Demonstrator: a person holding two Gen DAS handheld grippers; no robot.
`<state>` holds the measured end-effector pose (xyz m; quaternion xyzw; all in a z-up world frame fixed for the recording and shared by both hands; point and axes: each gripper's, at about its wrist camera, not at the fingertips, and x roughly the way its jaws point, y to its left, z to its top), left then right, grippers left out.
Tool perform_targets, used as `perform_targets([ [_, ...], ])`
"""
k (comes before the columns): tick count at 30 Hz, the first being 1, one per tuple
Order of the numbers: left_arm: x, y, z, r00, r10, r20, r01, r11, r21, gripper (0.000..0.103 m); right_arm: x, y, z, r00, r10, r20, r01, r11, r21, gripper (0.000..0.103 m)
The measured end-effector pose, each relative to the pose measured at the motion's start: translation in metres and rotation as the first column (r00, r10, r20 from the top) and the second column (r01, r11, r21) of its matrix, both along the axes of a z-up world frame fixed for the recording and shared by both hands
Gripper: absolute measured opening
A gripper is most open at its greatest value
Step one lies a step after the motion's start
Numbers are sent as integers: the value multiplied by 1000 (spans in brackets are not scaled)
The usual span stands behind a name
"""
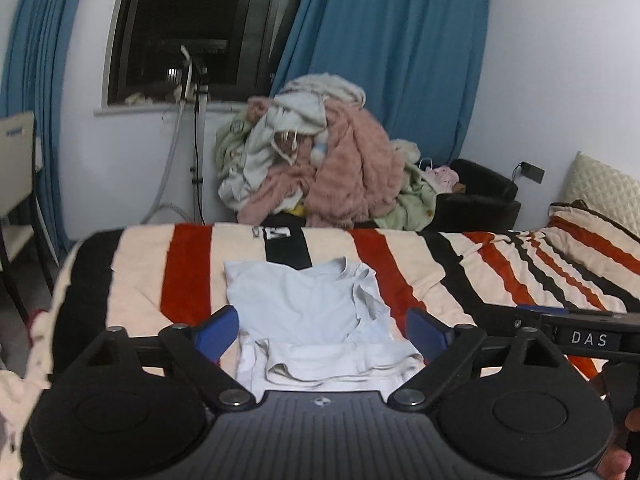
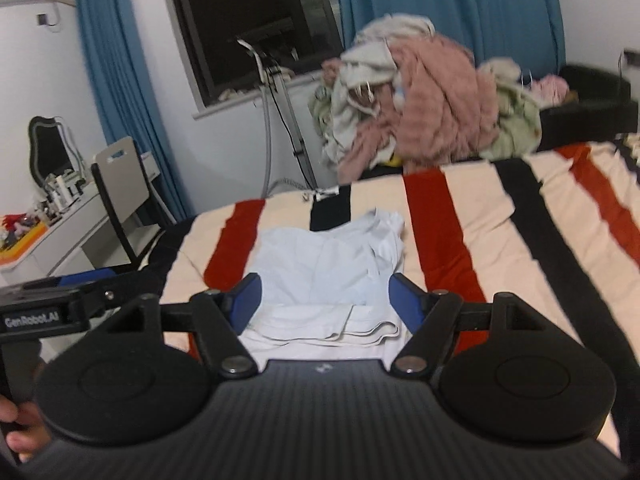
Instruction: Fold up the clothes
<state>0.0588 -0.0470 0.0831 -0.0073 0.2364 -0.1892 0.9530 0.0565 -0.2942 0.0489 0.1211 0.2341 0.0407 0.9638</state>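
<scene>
A pale blue T-shirt (image 1: 308, 304) lies partly folded on the striped bed, its sides turned in and its hem edge nearest me. The same T-shirt (image 2: 328, 264) shows in the right wrist view. My left gripper (image 1: 324, 330) hovers open above its near half, blue pads on either side and nothing between them. My right gripper (image 2: 326, 300) is also open over the shirt's near end, holding nothing. The right gripper's body (image 1: 580, 336) shows at the right edge of the left view, and the left gripper's body (image 2: 48, 312) at the left edge of the right view.
A striped blanket (image 1: 400, 272) of red, black and cream covers the bed. A heap of pink, white and green clothes (image 1: 320, 160) sits beyond the far edge beside a black seat (image 1: 480, 196). A chair (image 2: 120, 184) and a cluttered desk (image 2: 48, 224) stand at left.
</scene>
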Motion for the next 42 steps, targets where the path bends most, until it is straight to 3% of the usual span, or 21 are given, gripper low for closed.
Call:
perform_targets([
  [6,-69,16,-4,996,21,84,-21,1000,-4,96,-56,15,-3,996,-13,94,18,998,-57,72],
  [13,-109,30,-31,986,51,159,-52,999,0,96,-86,32,-44,989,-28,145,37,998,-58,72],
  [18,-104,37,-56,991,64,114,-60,998,-37,96,-85,36,-65,993,-16,117,24,998,-62,72],
  [21,-95,38,-70,995,67,71,-66,998,-10,96,-84,33,-69,994,-39,105,45,998,-53,72],
  [29,-86,38,-85,995,83,52,-83,997,7,96,-75,24,-85,995,-94,10,94,996,-7,72],
  [34,-69,41,-104,991,42,-128,-53,995,-84,97,-69,13,-97,993,-96,-73,102,991,84,72],
  [37,-59,43,-117,971,6,-241,-43,988,-147,97,-62,-9,-118,980,-61,-189,115,950,291,73],
  [39,-47,48,-132,937,-9,-350,-71,974,-217,97,-56,-25,-138,962,-18,-273,146,878,456,74],
  [42,-31,56,-152,893,-44,-449,-104,948,-299,97,-53,-37,-166,935,27,-354,209,764,611,74],
])
